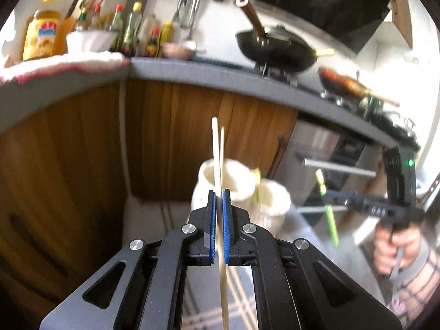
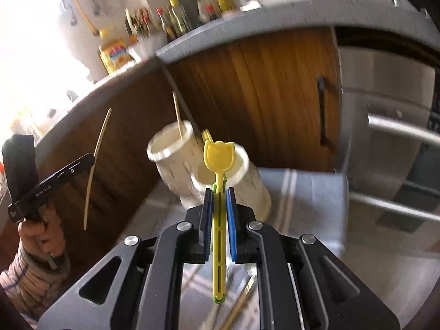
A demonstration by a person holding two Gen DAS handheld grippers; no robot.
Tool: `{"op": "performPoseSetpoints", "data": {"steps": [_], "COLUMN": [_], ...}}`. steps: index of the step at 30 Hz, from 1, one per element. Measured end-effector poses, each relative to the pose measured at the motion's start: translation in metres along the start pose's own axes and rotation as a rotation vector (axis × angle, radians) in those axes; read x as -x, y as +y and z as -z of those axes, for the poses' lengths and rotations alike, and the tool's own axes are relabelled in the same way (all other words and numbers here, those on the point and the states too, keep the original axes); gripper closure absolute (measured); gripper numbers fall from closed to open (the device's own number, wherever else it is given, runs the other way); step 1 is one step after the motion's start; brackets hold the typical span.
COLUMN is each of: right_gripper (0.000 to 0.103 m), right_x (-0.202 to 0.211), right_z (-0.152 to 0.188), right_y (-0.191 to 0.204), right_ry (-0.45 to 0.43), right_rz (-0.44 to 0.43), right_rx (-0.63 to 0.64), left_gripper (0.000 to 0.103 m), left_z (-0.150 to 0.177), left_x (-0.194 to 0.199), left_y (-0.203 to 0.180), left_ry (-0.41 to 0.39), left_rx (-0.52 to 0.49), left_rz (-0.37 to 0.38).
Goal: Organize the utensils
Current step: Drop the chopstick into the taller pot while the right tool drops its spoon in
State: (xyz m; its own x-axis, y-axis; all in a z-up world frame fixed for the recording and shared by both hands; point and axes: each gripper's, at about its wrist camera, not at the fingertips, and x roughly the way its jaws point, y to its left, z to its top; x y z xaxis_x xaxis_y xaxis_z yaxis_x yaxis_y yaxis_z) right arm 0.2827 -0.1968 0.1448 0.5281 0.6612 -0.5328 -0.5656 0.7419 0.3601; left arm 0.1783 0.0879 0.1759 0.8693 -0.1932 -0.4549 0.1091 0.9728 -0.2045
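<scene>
Left claw [image 1: 219, 192] grips chopsticks [image 1: 217, 151]; right claw [image 2: 219, 191] grips yellow spoon [image 2: 218, 158]

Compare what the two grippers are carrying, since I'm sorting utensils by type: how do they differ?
The left gripper holds pale wooden chopsticks, thin and plain; the right gripper holds a yellow plastic utensil with a broad scooped head. The chopsticks come as two sticks, the yellow utensil as one slotted piece. Both point toward the white holders, clamped between blue pads.
</scene>
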Motion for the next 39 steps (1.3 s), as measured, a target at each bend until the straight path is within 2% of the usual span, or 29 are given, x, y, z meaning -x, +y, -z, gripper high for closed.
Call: {"op": "performPoseSetpoints", "data": {"steps": [8,12,18,23,30,39], "right_gripper": [0.093,0.093,0.093,0.093,0.093,0.093], "right_x": [-0.013,-0.026,-0.046,-0.060,-0.071,-0.079], "right_z": [-0.033,-0.044,-0.046,-0.037,-0.011,0.005], "right_y": [0.013,0.019,0.017,0.015,0.023,0.029], "right_ry": [-0.150,-0.192,-0.245,-0.277,-0.253,-0.140], "right_rz": [0.025,0.049,0.077,0.099,0.149,0.224], "right_rx": [0.009,0.037,0.062,0.088,0.166,0.220], "left_gripper": [0.099,0.098,0.098,0.098,0.098,0.098], "left_z": [-0.050,-0.064,-0.068,-0.049,-0.009,0.014], "left_x": [-0.035,-0.059,-0.095,-0.115,-0.119,-0.119], "left_y": [-0.017,-0.023,-0.022,-0.017,-0.016,-0.014], "left_ry": [-0.171,-0.231,-0.289,-0.295,-0.287,-0.194], "left_rx": [-0.012,-0.027,-0.019,-0.005,-0.047,-0.082], "left_rz": [-0.007,-0.034,-0.044,-0.063,-0.093,-0.121]}}
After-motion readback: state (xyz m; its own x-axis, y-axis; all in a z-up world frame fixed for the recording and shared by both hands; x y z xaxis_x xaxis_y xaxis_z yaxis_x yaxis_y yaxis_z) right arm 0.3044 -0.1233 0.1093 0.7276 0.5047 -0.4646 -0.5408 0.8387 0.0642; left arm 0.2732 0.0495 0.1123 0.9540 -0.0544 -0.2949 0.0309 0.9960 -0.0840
